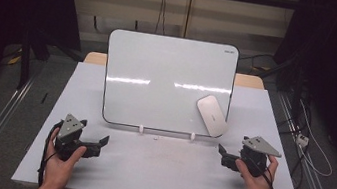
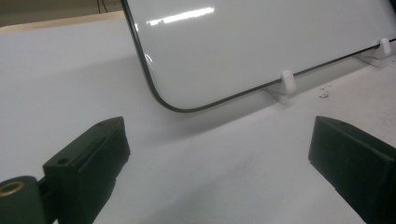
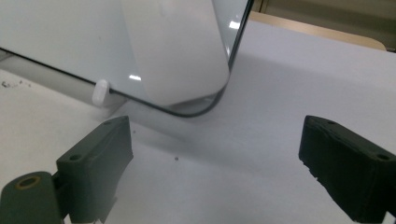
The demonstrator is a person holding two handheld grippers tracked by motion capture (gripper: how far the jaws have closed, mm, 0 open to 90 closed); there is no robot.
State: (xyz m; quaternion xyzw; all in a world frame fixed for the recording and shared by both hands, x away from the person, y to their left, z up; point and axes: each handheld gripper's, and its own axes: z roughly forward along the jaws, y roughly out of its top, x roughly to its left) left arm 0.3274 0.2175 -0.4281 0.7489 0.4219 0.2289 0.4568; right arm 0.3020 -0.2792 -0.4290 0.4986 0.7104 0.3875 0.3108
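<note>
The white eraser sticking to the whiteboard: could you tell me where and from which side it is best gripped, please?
Grip the white eraser across its two long edges, near the lower end by the whiteboard corner. It is a narrow rounded oblong lying flat and tilted on the sloping face, so only its sides offer purchase. Probably come in from the front with the right tool, which is open, empty and nearest.

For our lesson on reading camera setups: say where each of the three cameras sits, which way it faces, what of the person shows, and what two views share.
High view: above the person's side, facing forward and down on the table; both forearms, left gripper and right gripper show.
Left gripper view: rides the left gripper, facing the whiteboard; its open jaws show.
Right gripper view: rides the right gripper, facing the white eraser; open jaws.
Shared: whiteboard's white support clip.
</note>
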